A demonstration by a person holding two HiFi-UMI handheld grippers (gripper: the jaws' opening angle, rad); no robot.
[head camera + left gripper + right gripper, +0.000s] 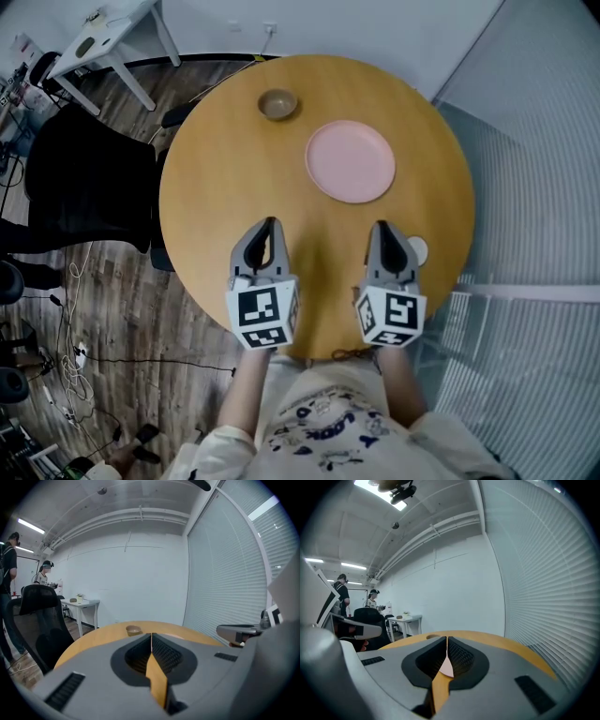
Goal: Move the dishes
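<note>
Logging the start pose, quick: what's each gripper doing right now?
Left gripper: closed, holding nothing.
Right gripper: closed, holding nothing.

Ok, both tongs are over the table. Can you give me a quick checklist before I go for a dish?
1. Left tongs empty: ok, shut on nothing.
2. Right tongs empty: ok, shut on nothing.
3. Tongs open for a grasp: not ok, both shut.
4. Round pink plate free: ok, flat, nothing on it.
5. Small brown bowl upright, apart from the plate: ok.
6. Way from right tongs to plate: ok, only bare round wooden table between.
</note>
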